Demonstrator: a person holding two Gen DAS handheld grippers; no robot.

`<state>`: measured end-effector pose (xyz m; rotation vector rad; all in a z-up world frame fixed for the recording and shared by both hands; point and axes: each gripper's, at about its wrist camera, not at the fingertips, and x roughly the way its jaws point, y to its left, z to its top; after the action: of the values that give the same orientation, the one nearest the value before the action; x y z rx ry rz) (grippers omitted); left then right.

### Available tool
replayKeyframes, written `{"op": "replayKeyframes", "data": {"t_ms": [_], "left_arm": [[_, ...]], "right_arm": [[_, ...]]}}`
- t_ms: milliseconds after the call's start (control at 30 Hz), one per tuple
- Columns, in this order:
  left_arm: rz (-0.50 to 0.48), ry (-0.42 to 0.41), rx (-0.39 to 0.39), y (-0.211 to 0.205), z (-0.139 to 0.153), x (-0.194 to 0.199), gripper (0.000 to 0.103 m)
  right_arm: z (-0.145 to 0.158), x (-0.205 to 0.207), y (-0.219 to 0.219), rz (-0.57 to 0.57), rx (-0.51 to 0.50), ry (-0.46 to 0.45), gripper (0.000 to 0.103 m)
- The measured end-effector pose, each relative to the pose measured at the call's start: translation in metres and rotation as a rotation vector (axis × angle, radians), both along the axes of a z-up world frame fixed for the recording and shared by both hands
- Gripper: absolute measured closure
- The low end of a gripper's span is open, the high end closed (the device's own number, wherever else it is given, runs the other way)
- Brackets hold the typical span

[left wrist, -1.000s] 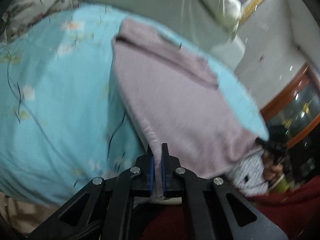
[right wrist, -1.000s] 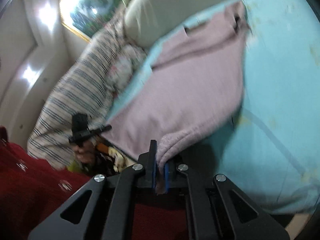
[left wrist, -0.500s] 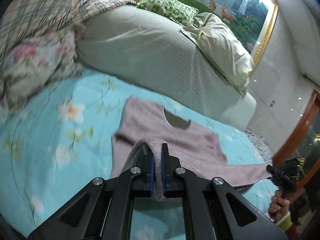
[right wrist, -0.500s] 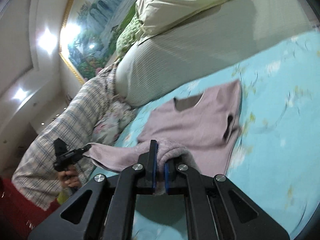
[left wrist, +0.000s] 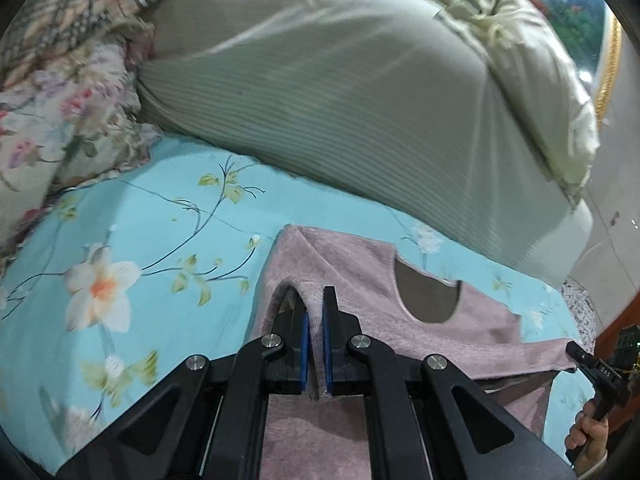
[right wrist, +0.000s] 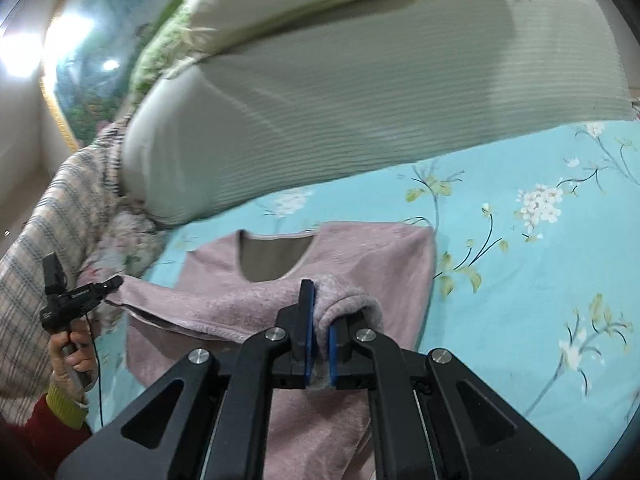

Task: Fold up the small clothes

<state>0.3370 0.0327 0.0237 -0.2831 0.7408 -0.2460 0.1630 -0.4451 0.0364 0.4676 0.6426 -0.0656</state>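
Observation:
A small mauve fleece top [left wrist: 360, 264] lies on the turquoise floral bedsheet [left wrist: 168, 240], neckline away from me. My left gripper [left wrist: 316, 312] is shut on the top's bottom hem at its left corner. My right gripper [right wrist: 318, 312] is shut on the hem at the right corner [right wrist: 348, 296]. Both hold the hem raised and carried over the body of the top [right wrist: 376, 256], close to the neckline [right wrist: 276, 256]. Each gripper shows in the other's view, the right one at the right edge [left wrist: 592, 364], the left one at the left edge [right wrist: 80, 292].
A large grey-green ribbed bolster [left wrist: 340, 92] lies just behind the top. A floral pillow [left wrist: 60, 120] and a plaid blanket [right wrist: 48, 240] sit at the left. A cream pillow [left wrist: 540, 80] rests on the bolster. The sheet [right wrist: 540, 260] extends to the right.
Both grippers have carried the hem up from the near bed edge and forward over the top toward the neckline, folding the lower half over the upper half. Both stayed shut.

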Motion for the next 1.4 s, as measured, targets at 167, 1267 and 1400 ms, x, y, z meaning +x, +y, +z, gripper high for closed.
{"op": "replayKeyframes", "data": {"t_ms": [167, 1267, 1400], "left_arm": [[0.030, 0.065, 0.037, -0.018, -0.036, 0.053, 0.099], [-0.265, 0.237, 0.177, -0.120, -0.102, 0.089, 0.080], [-0.103, 0.171, 0.222, -0.108, -0.098, 0.133, 0.080]], "right_arm": [[-0.033, 0.040, -0.017, -0.024, 0.005, 0.100, 0.096], [-0.090, 0.106, 0.036, 0.072, -0.115, 0.340, 0.086], [-0.075, 0.093, -0.002, -0.131, -0.072, 0.221, 0.096]]}}
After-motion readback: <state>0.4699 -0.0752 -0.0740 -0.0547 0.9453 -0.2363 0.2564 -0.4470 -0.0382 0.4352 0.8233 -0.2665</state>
